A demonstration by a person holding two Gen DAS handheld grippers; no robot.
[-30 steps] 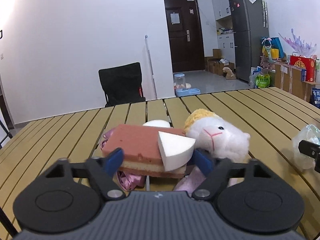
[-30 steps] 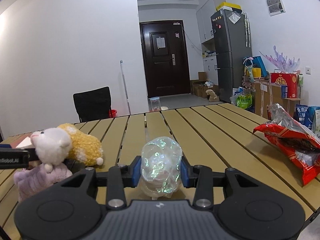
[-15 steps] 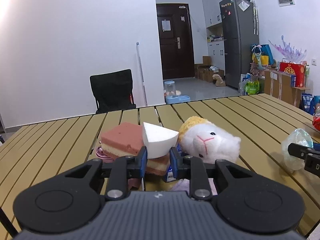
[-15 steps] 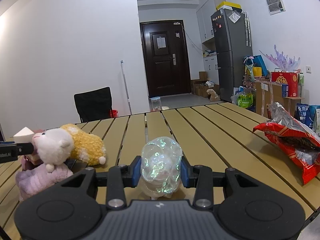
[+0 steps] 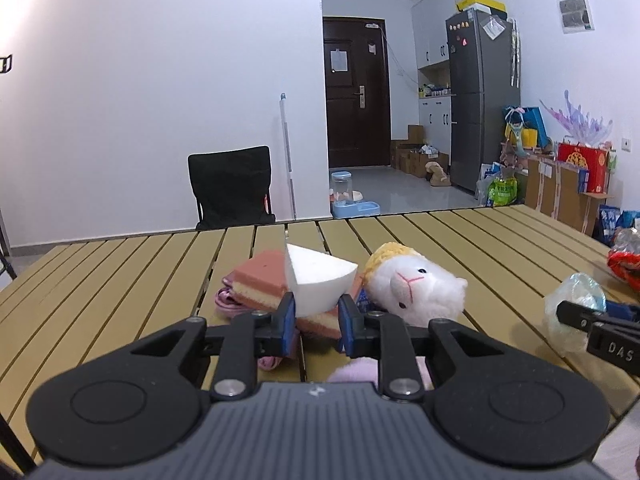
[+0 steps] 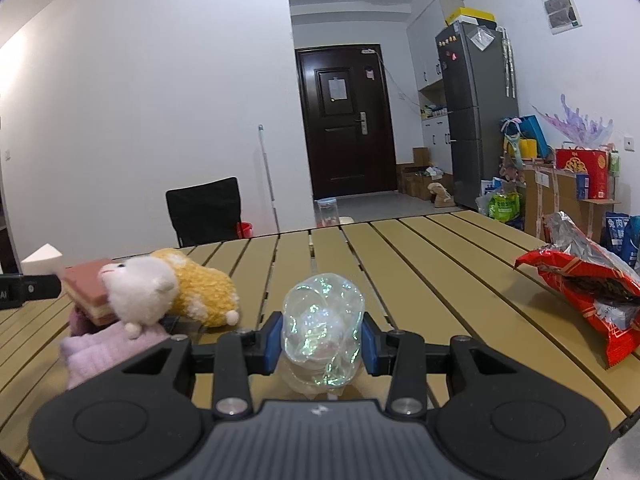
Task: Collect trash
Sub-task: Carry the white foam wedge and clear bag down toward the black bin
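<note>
Nearest in the left wrist view, the left gripper [image 5: 316, 316] is clenched on a white foam wedge [image 5: 316, 278], its blue pads pressing the wedge's narrow lower end while the wide rounded part stands up above them. The wedge looks raised clear of the pink and yellow sponge [image 5: 260, 280] just behind it, though the contact line is hidden by the pads. In the right wrist view, the right gripper [image 6: 322, 338] grasps a crumpled clear plastic wrapper [image 6: 322, 328], which bulges above and below the pads and seems to hang just over the slatted table [image 6: 420, 280].

Just beyond, to the left, a plush sheep [image 6: 138, 286] lies on a pale pink cloth [image 6: 96, 350], touching the sponge. To the right, well apart, an opened red snack bag [image 6: 588, 284] lies near the table edge.

Both pieces of trash appear to be in hand, so the step is the carry. The foam is light and held by a thin end; a steady squeeze and a level wrist should stop it pivoting out. Lifting straight up before moving sideways would avoid dragging the sponge or nudging the sheep. The wrapper is springy, so the grip should not slacken. No bin is visible; the red bag may be the next trash to collect.
</note>
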